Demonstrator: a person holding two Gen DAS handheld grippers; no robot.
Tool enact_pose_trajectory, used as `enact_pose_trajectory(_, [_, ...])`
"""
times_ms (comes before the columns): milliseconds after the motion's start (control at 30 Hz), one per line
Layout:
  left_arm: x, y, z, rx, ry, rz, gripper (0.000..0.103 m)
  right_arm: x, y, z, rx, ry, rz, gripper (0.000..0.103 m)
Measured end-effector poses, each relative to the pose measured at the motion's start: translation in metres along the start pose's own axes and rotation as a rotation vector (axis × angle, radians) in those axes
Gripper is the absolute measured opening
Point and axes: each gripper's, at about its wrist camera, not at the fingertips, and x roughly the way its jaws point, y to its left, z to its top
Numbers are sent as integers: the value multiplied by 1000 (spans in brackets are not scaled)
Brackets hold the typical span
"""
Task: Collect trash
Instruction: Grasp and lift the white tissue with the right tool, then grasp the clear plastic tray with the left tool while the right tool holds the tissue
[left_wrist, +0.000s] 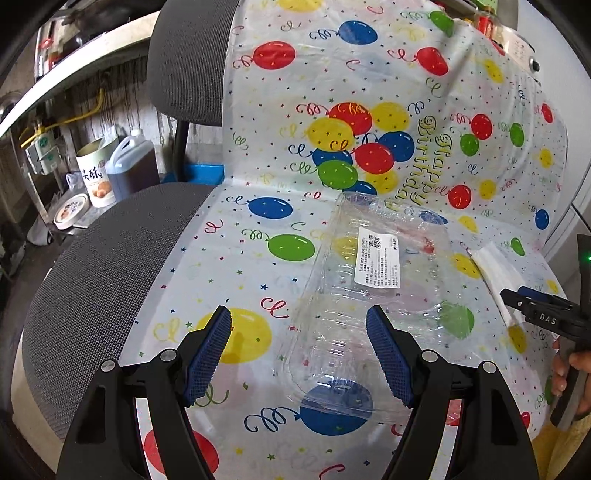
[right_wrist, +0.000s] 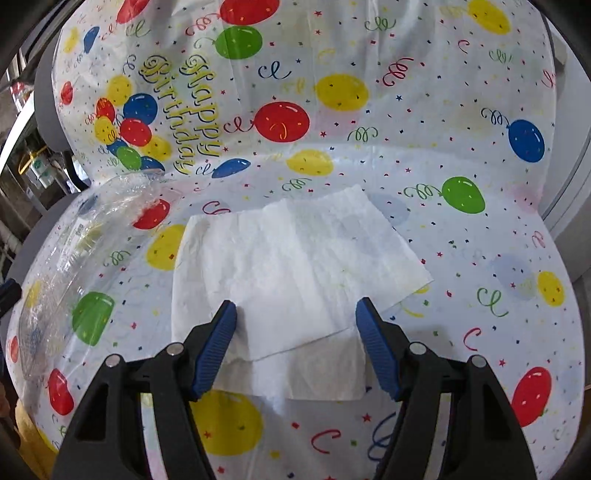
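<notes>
A clear plastic clamshell container (left_wrist: 365, 295) with a white label lies on the balloon-print sheet (left_wrist: 258, 206) that covers a chair. My left gripper (left_wrist: 299, 321) is open just above its near left end, jaws wide apart, holding nothing. A white paper napkin (right_wrist: 295, 266) lies flat on the sheet to the right of the container; it also shows in the left wrist view (left_wrist: 495, 269). My right gripper (right_wrist: 295, 314) is open, its jaws straddling the napkin's near part. The right gripper also shows in the left wrist view (left_wrist: 532, 306). The container shows at the left in the right wrist view (right_wrist: 74, 258).
The black mesh chair seat (left_wrist: 110, 266) and backrest (left_wrist: 188, 59) show left of the sheet. Beyond the chair on the floor stand a cylindrical tin (left_wrist: 96, 173), a brown liquid jug (left_wrist: 129, 166) and a blue bin (left_wrist: 207, 173).
</notes>
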Motion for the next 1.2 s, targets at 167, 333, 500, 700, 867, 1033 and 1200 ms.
enact_pose_trajectory(167, [0,-3,-2,3,5,3,76,-5,5,-3,-9,-4,50,33])
enact_pose_trajectory(333, [-8,-6,-1,13,-4,11,76,-18,16,-4,-31,-33,57,4])
enact_pose_trajectory(500, [-14,-5,0,22,-10,14,76,-63,19,-9,-31,-158,12,4])
enact_pose_trajectory(700, [6,-8,11,43,21,-14,62,-100,25,-24,-59,-224,-8,4])
enact_pose_trajectory(867, [37,-4,20,35,80,-36,46,-109,26,-37,-59,-233,-13,4])
enact_pose_trajectory(1033, [56,-2,19,42,108,-50,42,-108,21,-45,-43,-212,10,4])
enact_pose_trajectory(1200, [51,-7,18,59,109,-89,22,-113,20,-49,-24,-225,29,4])
